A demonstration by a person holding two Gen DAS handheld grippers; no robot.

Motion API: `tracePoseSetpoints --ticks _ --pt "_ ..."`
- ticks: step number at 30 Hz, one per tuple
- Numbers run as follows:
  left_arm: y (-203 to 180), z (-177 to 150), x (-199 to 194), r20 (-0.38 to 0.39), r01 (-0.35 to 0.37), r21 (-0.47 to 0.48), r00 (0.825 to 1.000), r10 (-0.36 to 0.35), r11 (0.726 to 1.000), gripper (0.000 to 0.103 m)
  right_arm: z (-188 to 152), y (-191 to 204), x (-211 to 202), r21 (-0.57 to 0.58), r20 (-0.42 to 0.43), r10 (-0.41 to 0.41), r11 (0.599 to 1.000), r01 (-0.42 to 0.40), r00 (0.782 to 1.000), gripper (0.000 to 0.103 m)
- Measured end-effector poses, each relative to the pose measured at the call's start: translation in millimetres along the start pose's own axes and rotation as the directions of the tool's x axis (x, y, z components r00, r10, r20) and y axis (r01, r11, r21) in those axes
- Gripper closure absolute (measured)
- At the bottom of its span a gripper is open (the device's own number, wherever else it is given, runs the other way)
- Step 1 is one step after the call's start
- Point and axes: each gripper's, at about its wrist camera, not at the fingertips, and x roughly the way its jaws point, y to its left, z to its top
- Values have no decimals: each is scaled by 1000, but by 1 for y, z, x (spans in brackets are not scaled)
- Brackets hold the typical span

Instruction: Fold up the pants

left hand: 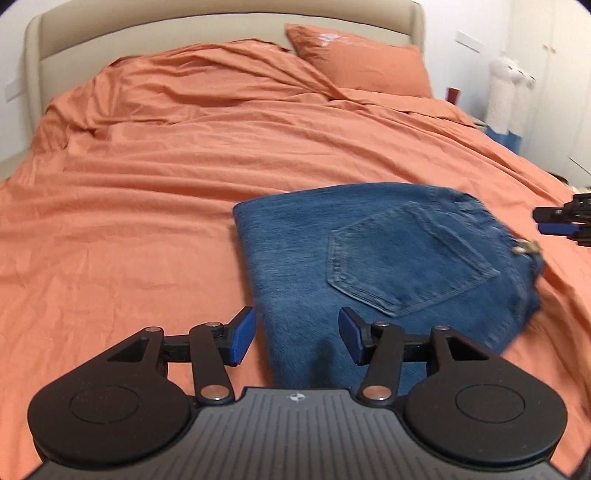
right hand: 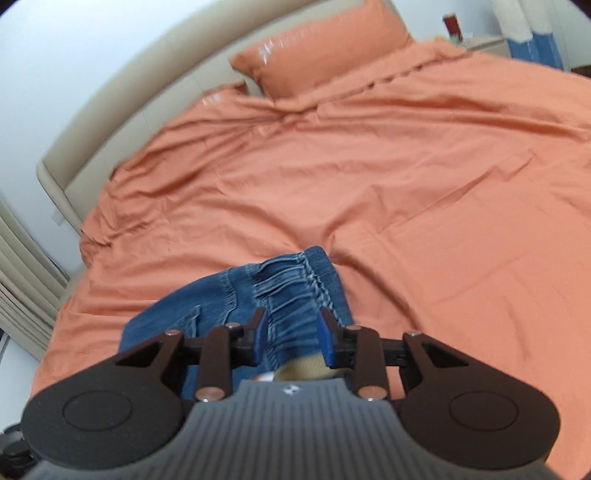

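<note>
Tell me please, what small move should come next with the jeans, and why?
Probably draw both tools back. The jeans already lie folded on the bed cover, and the left tool and the right tool look open, gripping nothing.

I am looking at a bed (left hand: 147, 229) that is wearing a rumpled orange cover (left hand: 229, 147), its creases running across most of the top. A padded beige headboard (left hand: 207, 29) is standing along the far edge. One orange pillow (left hand: 358, 61) is leaning against that headboard on the right side, resting on the cover. Toward the near edge, a folded pair of blue jeans (left hand: 332, 266) is lying flat on the cover, back pocket facing up. From the right wrist camera I am seeing the gathered waistband end of the jeans (right hand: 295, 284) sitting on the same orange cover (right hand: 424, 184).
</note>
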Motion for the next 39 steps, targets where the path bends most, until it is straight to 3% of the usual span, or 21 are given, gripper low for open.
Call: tracePoseSetpoints --ticks 4,8,13,16,18,19,20,22,23,26,29,33,36,39 --pt "-15 -6 -27 -32 54 92 998 -51 994 34 -19 4 -4 37 -26 37 999 -36 999 79" --pt "-29 -25 -44 -107 60 202 994 -39 978 29 -35 9 10 -16 -70 0 1000 -1 998 79" --pt "-48 -56 -27 -220 14 317 974 59 948 29 -42 1 27 -44 -99 -17 999 13 995 82" --pt "-56 -63 -11 -231 -36 365 964 128 930 29 -42 -2 24 -28 -104 6 1000 -9 995 82" --pt "-59 -62 -2 -214 -58 376 966 148 925 32 -42 -4 25 -14 -111 17 1000 -18 994 82" --pt "-60 -62 1 -210 -68 372 965 155 926 41 -41 -6 26 -6 -113 22 1000 -23 993 82" --pt "-60 -61 4 -209 -79 369 964 165 926 58 -41 -7 27 4 -116 26 1000 -26 993 82" --pt "-64 -61 9 -223 -91 396 956 192 914 75 -40 -9 28 17 -121 34 999 -32 992 82" --pt "-65 -60 10 -238 -104 416 946 219 903 79 -40 -10 29 20 -123 36 999 -34 992 82" --pt "-71 -48 -5 -232 -108 454 944 234 885 82 -41 -9 30 14 -136 34 999 -32 990 84" --pt "-68 -43 -6 -269 -89 440 936 226 894 83 -41 -9 32 -2 -164 13 1000 -13 986 87" --pt "-62 -59 19 -344 -64 425 911 227 903 83 -44 -16 41 11 -217 8 1000 -6 976 88" --pt "-53 -66 31 -403 -43 368 893 201 929 86 -46 -19 43 7 -228 10 1000 -8 974 88" --pt "-43 -60 30 -432 -38 287 887 165 957 86 -45 -18 46 -6 -233 2 1000 -4 972 88"
